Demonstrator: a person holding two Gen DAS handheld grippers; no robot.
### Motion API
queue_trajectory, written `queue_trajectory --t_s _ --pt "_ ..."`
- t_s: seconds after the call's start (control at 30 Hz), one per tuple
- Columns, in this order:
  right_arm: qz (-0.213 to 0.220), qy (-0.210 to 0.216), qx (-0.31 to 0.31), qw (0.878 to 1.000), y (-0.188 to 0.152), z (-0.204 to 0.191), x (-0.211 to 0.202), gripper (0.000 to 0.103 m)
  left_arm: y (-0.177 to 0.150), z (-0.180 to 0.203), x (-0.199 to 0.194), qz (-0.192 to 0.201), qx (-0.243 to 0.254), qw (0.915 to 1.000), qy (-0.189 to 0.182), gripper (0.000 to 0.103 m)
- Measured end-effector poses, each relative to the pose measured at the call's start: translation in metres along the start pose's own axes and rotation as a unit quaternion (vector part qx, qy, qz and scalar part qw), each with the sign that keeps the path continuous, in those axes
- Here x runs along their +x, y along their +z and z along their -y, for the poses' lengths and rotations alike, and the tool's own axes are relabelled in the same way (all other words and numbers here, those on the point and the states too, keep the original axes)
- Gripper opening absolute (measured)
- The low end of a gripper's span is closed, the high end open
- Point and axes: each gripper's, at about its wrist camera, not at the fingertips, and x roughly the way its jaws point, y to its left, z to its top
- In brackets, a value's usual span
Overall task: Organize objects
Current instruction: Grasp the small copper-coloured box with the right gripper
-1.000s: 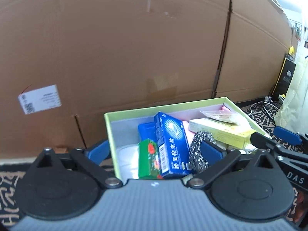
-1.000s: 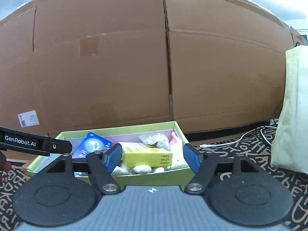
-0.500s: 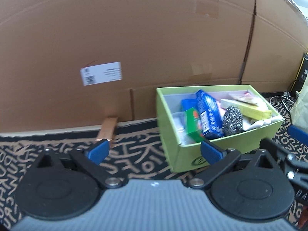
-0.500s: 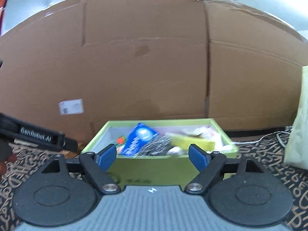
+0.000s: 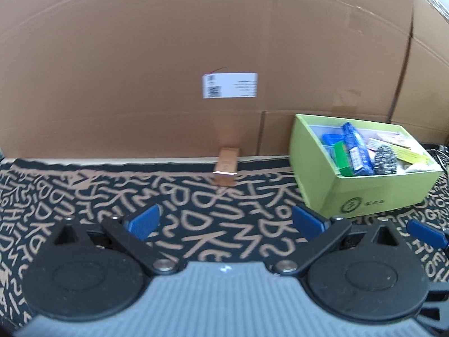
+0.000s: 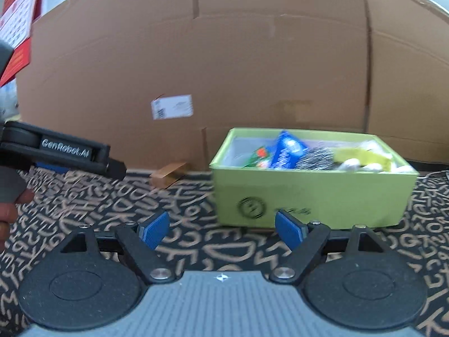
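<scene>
Left-wrist view: the left gripper (image 5: 226,219) hangs over a black rug with tan lettering (image 5: 196,202), its blue-padded jaws spread wide with nothing between them. An open lime-green cardboard box (image 5: 376,193) stands on the rug at about 2 o'clock from the gripper, against a wall of large brown corrugated cartons (image 5: 168,56). Inside the box lie a blue carton (image 5: 355,148), a green packet (image 5: 342,158), a steel-wool scourer (image 5: 387,159) and a yellow carton (image 5: 404,154). A small tan cardboard block (image 5: 226,167) lies at 12 o'clock, at the foot of the cartons, below a white shipping label (image 5: 230,85).

Right-wrist view: the right gripper (image 6: 223,229) has just been opening; its jaws stand wide and hold nothing. The box sits at 1 o'clock, close ahead. At 9 o'clock a hand (image 6: 9,210) shows at the frame edge.
</scene>
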Motion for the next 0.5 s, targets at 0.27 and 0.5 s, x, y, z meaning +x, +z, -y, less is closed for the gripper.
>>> queue_trajectory --t_s 0.27,0.5 --pt "-0.022 0.029 -0.024 0.999 -0.004 -0.040 0.024 0.086 -0.018 -0.033 0.015 -0.004 -0.008 0.9999 0.006 0.103" --pt "-0.043 0.036 -0.062 0.997 -0.004 -0.077 0.061 0.086 -0.001 -0.049 0.041 0.015 -0.039 0.9991 0.009 0.103"
